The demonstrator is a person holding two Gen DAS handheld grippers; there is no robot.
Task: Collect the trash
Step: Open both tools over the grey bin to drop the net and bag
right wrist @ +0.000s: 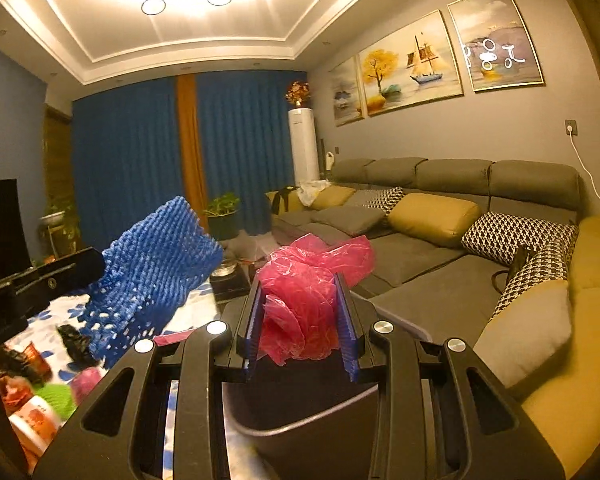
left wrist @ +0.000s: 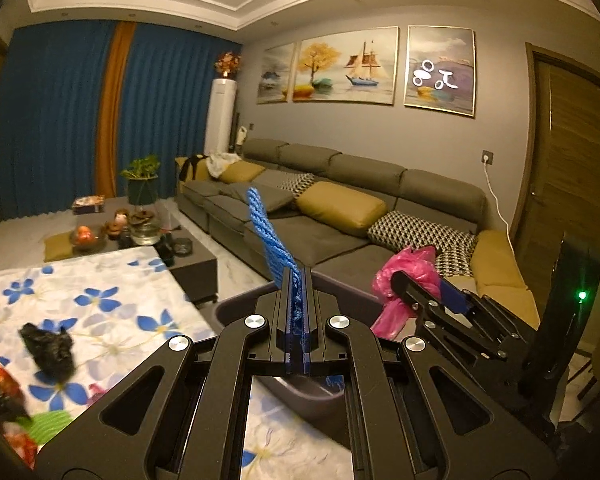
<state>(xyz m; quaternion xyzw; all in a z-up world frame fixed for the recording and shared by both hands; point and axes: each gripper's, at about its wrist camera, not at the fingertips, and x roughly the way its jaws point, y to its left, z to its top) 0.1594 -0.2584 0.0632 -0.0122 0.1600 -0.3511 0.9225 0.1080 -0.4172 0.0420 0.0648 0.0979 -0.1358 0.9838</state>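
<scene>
1. Trash bin [right wrist: 300, 432]: dark, open-topped, directly below both my grippers, beside the floral-clothed table [left wrist: 112, 312].
2. Blue foam net [left wrist: 274, 240]: my left gripper [left wrist: 297, 280] is clamped on it, above the bin.
3. Pink plastic bag [right wrist: 304, 300]: my right gripper [right wrist: 302, 312] grasps it, over the bin.

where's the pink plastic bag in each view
Left wrist view: the pink plastic bag is right of centre, clamped in the right tool, in front of the sofa.
Right wrist view: the bag is at centre, bunched between the right tool's blue pads.
Shared landmark: the sailing ship painting above the sofa.
</scene>
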